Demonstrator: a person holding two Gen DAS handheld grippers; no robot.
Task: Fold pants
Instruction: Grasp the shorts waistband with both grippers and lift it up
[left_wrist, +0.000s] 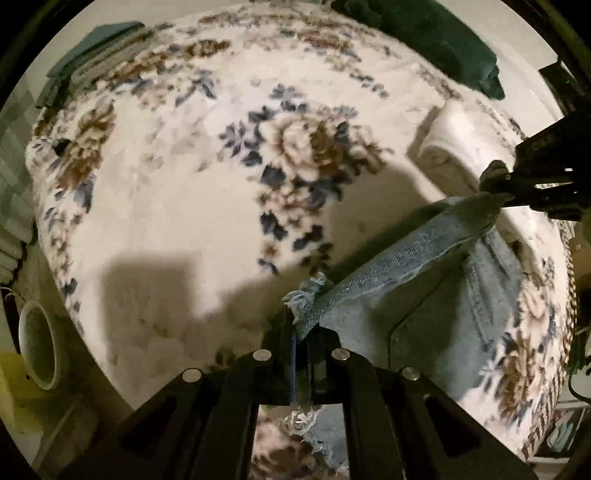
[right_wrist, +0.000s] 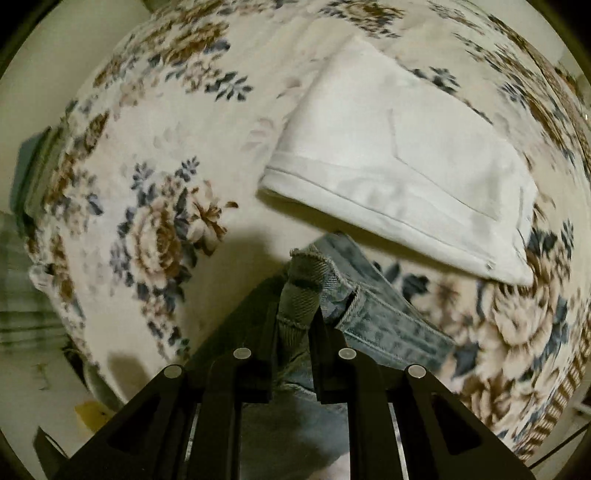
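Note:
Light blue denim pants (left_wrist: 399, 273) hang stretched between my two grippers above a floral blanket (left_wrist: 177, 177). My left gripper (left_wrist: 304, 325) is shut on the frayed hem of a leg. My right gripper (left_wrist: 498, 192) shows at the right edge of the left wrist view, shut on the other end of the denim. In the right wrist view my right gripper (right_wrist: 295, 317) is shut on a thick folded edge of the pants (right_wrist: 376, 317), which drape down to the blanket (right_wrist: 147, 166).
Folded white pants (right_wrist: 399, 162) lie on the blanket just beyond the right gripper, also in the left wrist view (left_wrist: 454, 140). A dark green cloth (left_wrist: 436, 40) lies at the far edge. A white cup (left_wrist: 40, 343) stands left of the bed.

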